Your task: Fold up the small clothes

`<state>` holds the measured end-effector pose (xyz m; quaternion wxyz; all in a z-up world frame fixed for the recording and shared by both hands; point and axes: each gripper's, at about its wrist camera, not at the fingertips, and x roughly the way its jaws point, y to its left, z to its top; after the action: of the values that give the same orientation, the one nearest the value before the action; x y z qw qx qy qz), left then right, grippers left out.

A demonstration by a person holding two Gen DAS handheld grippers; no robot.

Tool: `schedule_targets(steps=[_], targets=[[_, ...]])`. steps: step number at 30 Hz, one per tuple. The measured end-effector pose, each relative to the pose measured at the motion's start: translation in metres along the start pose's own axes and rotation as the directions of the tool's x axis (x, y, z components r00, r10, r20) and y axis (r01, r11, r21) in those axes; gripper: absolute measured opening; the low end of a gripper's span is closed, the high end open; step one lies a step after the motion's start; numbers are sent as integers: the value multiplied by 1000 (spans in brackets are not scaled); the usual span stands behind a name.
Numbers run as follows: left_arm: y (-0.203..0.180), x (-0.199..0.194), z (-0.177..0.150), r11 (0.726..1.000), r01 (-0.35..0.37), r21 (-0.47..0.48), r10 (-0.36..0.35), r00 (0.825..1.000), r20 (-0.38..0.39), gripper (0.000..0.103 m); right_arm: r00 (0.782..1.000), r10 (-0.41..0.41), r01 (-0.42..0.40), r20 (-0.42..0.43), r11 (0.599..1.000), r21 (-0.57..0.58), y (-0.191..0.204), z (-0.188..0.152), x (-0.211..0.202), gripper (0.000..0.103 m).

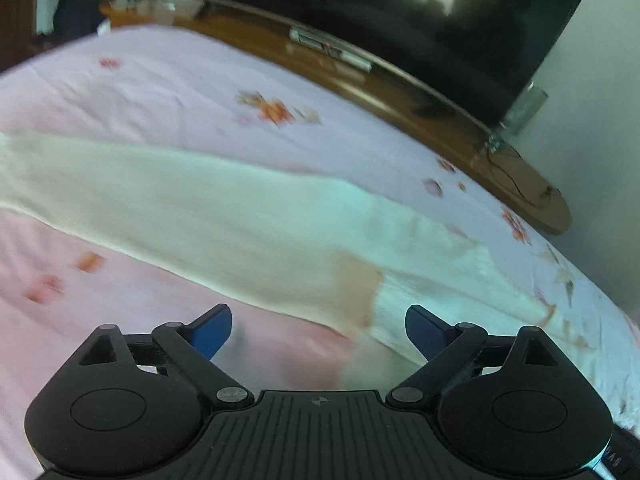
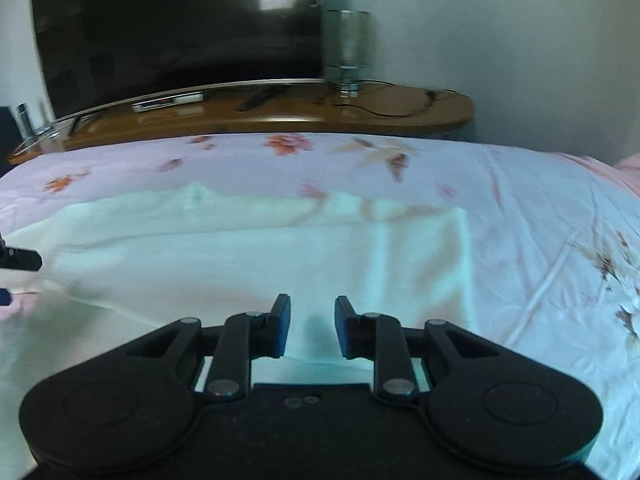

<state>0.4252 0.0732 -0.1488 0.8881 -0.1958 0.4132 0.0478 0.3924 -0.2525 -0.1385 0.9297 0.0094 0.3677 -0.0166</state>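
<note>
- Cream garment point(image 2: 280, 248): a pale, long piece of clothing spread flat on the bed, lying across it between both claws and the far edge; in the left wrist view it point(image 1: 192, 208) runs as a broad band from the left side toward the near right, with a tan patch point(image 1: 358, 288) near its ribbed end.
- Right claw point(image 2: 311, 326): open, jaws parted with a moderate gap, held just above the near part of the garment; nothing sits between the pads.
- Left claw point(image 1: 318, 332): open wide, blue-faced fingers point(image 1: 212, 332) spread far apart, poised over the bedsheet by the garment's near edge, close to the tan patch; it grips nothing. Whether a fingertip touches the cloth cannot be told because of blur.
- Bedsheet point(image 2: 540, 240): pink-white with scattered orange-red floral print, creased toward the right side of the bed.
- Wooden shelf point(image 2: 280, 112): a curved brown surface running beyond the far edge of the bed.
- Television point(image 2: 180, 36): a large dark screen standing on the shelf, against the pale wall.
- Clear cylinder point(image 2: 346, 48): a glassy upright object on the shelf just right of the television, with dark cables trailing beside it.
</note>
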Motion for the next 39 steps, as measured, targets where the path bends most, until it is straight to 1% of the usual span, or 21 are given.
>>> schedule_targets(steps=[3, 6, 8, 11, 13, 16, 18, 20, 23, 24, 26, 28, 31, 34, 35, 36, 37, 38, 39], targets=[[29, -13, 4, 999, -17, -34, 17, 1000, 0, 93, 999, 35, -34, 9, 999, -33, 27, 5, -5, 25], [66, -23, 7, 993, -51, -109, 52, 999, 7, 93, 997, 74, -74, 7, 996, -55, 54, 8, -5, 26], [93, -27, 8, 983, -69, -170, 71, 997, 8, 93, 995, 97, -96, 3, 992, -78, 74, 10, -4, 27], [133, -29, 9, 960, -95, -265, 98, 995, -3, 93, 991, 133, -133, -12, 983, -126, 109, 12, 8, 28], [152, -28, 10, 947, -112, -301, 116, 993, -6, 93, 988, 153, -154, -20, 978, -138, 129, 14, 17, 25], [174, -23, 12, 935, -128, -330, 135, 991, 1, 93, 989, 146, -146, -6, 977, -157, 151, 22, 33, 22], [186, -18, 12, 924, -121, -363, 130, 991, 1, 93, 990, 143, -142, -7, 980, -142, 157, 31, 46, 21], [198, -14, 12, 910, -93, -405, 106, 994, 10, 93, 990, 139, -141, -22, 981, -131, 164, 33, 60, 21], [200, -10, 15, 898, -67, -434, 87, 996, 27, 93, 984, 147, -161, -100, 975, -154, 174, 19, 79, 21], [201, -8, 17, 895, -60, -443, 81, 996, 29, 93, 989, 134, -144, -70, 973, -179, 178, 14, 75, 21], [203, -3, 21, 884, -46, -465, 72, 997, 39, 93, 991, 119, -128, -53, 968, -216, 183, 9, 70, 22], [210, 0, 24, 862, -23, -506, 61, 996, 60, 93, 990, 126, -135, -57, 969, -205, 181, 11, 69, 22], [219, 4, 28, 826, 18, -563, 51, 993, 107, 93, 986, 149, -159, -73, 975, -153, 174, 14, 71, 22], [222, 9, 30, 801, 47, -597, 53, 987, 149, 92, 984, 160, -170, -77, 974, -147, 172, 15, 71, 22], [223, 10, 31, 798, 54, -601, 54, 985, 161, 90, 984, 163, -172, -77, 974, -146, 173, 15, 73, 22], [223, 11, 31, 795, 57, -604, 60, 983, 171, 72, 983, 167, -177, -76, 974, -141, 172, 15, 73, 22], [225, 14, 32, 789, 50, -612, 71, 982, 172, 61, 982, 171, -180, -77, 974, -137, 171, 15, 74, 22], [228, 16, 33, 779, 50, -625, 76, 982, 173, 48, 982, 175, -184, -77, 974, -134, 170, 16, 74, 22], [231, 19, 34, 768, 52, -639, 79, 982, 174, 42, 981, 179, -188, -77, 973, -131, 169, 16, 73, 22]])
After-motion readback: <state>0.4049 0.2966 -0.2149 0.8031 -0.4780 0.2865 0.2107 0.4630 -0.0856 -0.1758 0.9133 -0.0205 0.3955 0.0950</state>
